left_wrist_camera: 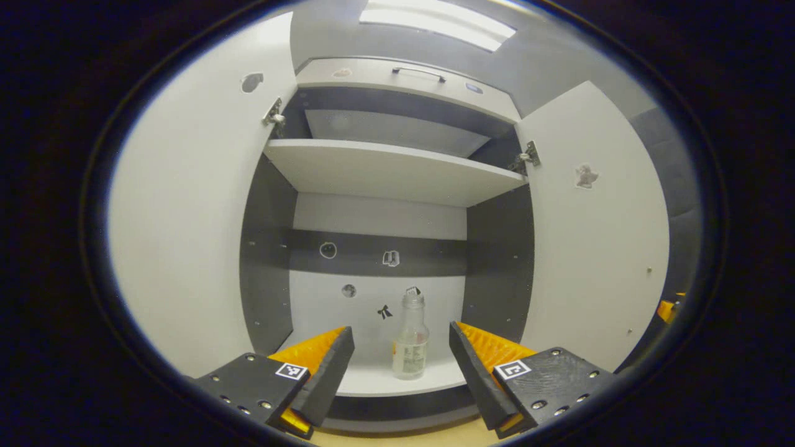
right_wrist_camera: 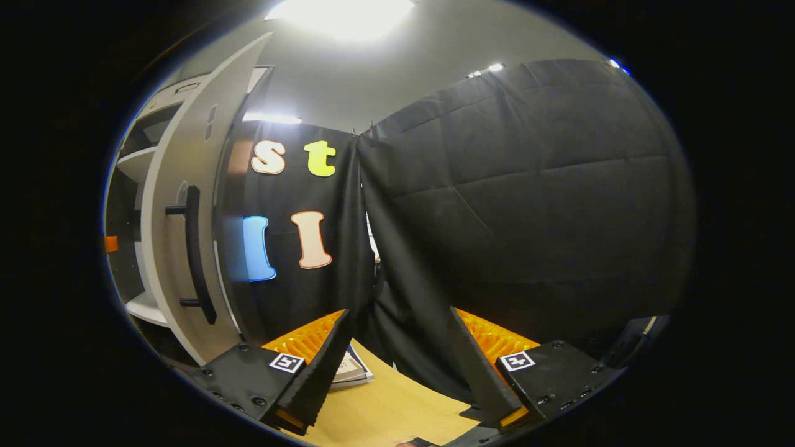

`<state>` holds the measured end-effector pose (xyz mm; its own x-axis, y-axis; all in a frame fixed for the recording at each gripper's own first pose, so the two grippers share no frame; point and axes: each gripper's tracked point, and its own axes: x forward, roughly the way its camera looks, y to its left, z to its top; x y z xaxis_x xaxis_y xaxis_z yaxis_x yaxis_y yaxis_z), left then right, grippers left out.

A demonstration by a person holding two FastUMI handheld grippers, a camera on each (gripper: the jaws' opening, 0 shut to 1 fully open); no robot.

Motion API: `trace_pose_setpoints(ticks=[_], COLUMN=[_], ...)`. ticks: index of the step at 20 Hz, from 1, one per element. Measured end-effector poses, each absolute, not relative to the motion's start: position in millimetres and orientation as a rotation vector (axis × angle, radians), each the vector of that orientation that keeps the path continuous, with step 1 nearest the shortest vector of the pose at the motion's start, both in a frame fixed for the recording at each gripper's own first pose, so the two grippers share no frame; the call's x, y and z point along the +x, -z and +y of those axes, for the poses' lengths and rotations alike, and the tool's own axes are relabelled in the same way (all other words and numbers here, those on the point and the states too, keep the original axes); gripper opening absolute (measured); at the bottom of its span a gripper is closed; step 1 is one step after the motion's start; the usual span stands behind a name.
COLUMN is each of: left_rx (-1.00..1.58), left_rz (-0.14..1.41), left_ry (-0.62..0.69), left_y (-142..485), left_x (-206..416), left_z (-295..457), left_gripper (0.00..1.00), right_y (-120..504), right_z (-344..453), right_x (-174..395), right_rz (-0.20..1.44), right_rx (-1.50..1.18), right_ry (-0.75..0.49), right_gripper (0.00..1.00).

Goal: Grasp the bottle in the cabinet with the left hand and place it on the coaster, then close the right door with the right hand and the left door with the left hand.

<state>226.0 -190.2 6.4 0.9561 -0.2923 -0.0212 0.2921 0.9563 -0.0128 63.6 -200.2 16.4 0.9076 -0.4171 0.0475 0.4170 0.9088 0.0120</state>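
Note:
A clear bottle point(left_wrist_camera: 410, 338) with a pale label stands upright on the bottom shelf point(left_wrist_camera: 385, 382) of the open cabinet. My left gripper point(left_wrist_camera: 402, 366) is open in front of the cabinet, and the bottle shows in the gap between its fingers, farther back and untouched. The left door point(left_wrist_camera: 186, 236) and the right door point(left_wrist_camera: 596, 248) both stand wide open. In the right gripper view, my right gripper point(right_wrist_camera: 397, 360) is open and empty over the wooden table point(right_wrist_camera: 385, 410). The right door point(right_wrist_camera: 168, 248) with its dark bar handle point(right_wrist_camera: 194, 254) is at the left there.
An upper shelf point(left_wrist_camera: 385, 171) crosses the cabinet above the bottle. Small stickers dot the back panel and the doors. A flat printed item point(right_wrist_camera: 351, 369) lies on the table behind my right gripper's left finger. The black booth cloth point(right_wrist_camera: 509, 198) hangs close ahead of it.

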Motion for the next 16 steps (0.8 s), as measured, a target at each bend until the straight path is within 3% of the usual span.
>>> trace_pose_setpoints(ticks=[5,6,11,12,13,14,16], left_rx=[0.018,0.018,0.048,0.054,0.053,0.046,0.038], left_rz=[0.017,0.017,0.039,0.046,0.051,0.056,0.063], left_ry=[0.296,0.296,0.292,0.292,0.292,0.296,0.298], left_y=[-0.2,3.5,30.9,35.7,39.6,42.9,49.3], left_x=[282.3,292.1,337.0,344.1,349.2,353.9,361.4], left_z=[-210.6,-214.2,-229.2,-233.0,-235.8,-237.9,-241.4], left_gripper=[0.97,0.93,0.98,0.93,0.98,0.93,0.93], right_y=[-0.8,-0.3,4.2,4.4,4.6,4.6,6.4], right_z=[-213.4,-215.2,-234.7,-238.1,-242.3,-245.5,-249.9], right_x=[79.8,81.1,106.3,108.4,109.3,111.4,116.9], right_rz=[-0.037,-0.034,-0.025,-0.027,-0.029,-0.029,-0.026], right_rx=[0.010,0.011,0.021,0.017,0.012,0.010,0.014], right_ry=[0.458,0.465,0.492,0.500,0.510,0.517,0.525], right_gripper=[0.98,0.98,0.98,0.98,0.93,0.98,0.98])
